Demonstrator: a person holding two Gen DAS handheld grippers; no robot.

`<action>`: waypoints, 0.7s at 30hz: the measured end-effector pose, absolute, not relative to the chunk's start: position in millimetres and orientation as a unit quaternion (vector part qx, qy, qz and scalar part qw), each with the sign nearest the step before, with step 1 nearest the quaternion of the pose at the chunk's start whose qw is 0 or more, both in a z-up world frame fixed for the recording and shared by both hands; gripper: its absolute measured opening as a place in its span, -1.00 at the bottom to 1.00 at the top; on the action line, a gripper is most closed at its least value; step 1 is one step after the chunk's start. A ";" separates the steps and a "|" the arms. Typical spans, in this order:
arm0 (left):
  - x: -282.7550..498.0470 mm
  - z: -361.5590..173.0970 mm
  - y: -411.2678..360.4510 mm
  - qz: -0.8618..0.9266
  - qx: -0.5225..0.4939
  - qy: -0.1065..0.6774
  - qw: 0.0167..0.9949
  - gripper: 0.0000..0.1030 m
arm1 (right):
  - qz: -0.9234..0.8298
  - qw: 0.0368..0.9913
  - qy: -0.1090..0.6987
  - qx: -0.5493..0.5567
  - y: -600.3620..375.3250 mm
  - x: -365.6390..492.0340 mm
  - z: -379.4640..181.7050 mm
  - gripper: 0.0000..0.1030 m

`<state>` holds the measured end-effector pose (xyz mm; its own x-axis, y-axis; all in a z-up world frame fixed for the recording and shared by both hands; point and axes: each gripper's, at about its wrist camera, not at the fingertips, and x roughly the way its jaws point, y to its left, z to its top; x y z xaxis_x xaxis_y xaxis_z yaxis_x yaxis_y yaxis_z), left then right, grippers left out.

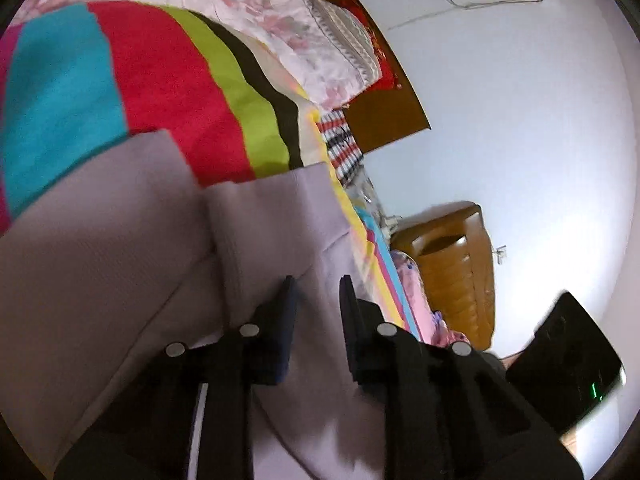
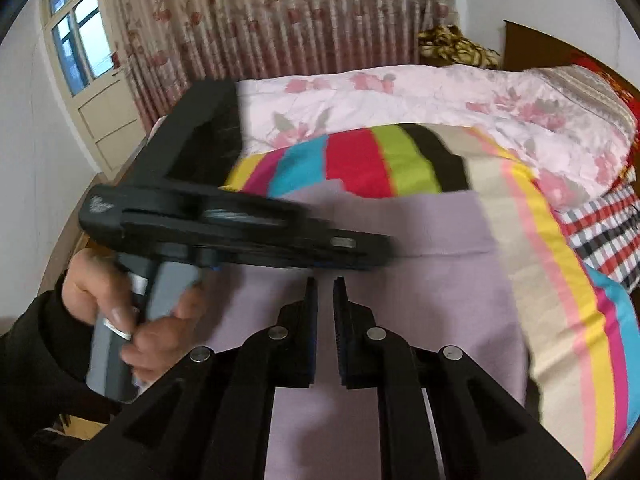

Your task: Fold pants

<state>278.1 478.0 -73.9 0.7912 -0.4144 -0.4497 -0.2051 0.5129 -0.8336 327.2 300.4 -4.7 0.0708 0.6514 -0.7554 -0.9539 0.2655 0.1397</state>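
Pants [image 2: 432, 280], lilac and partly folded, lie flat on the striped blanket [image 2: 352, 160] covering the bed, with a folded edge running across them. The right gripper [image 2: 325, 284] points down at them with its jaws nearly together and no cloth visibly between them; the left gripper [image 1: 316, 284] shows a narrow gap with lilac cloth seen through it, though whether it grips cannot be told. A floral quilt [image 2: 460, 96] lies beyond, and the left hand [image 2: 120, 304] with its gripper crosses the pants' near left part.

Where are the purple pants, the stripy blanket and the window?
pants [image 2: 420, 280], right wrist view, on the flat purple cloth right of the fingers.
blanket [image 1: 168, 92], left wrist view, on its red stripe.
window [image 2: 80, 40], right wrist view, on a glass pane at top left.
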 end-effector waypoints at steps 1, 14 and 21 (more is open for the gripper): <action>271.3 -69.0 476.7 -0.055 -0.479 0.311 0.819 -0.31 | 0.564 0.708 0.376 -0.196 295.1 335.9 -3.5 -0.76; 263.9 -62.9 472.5 -0.020 -0.429 0.312 0.847 0.62 | 0.525 0.696 0.479 -0.101 305.6 458.3 -32.0 0.48; 274.2 -67.2 478.2 -0.004 -0.425 0.327 0.844 -0.22 | 0.547 0.665 0.492 -0.126 321.0 456.6 -53.3 -0.40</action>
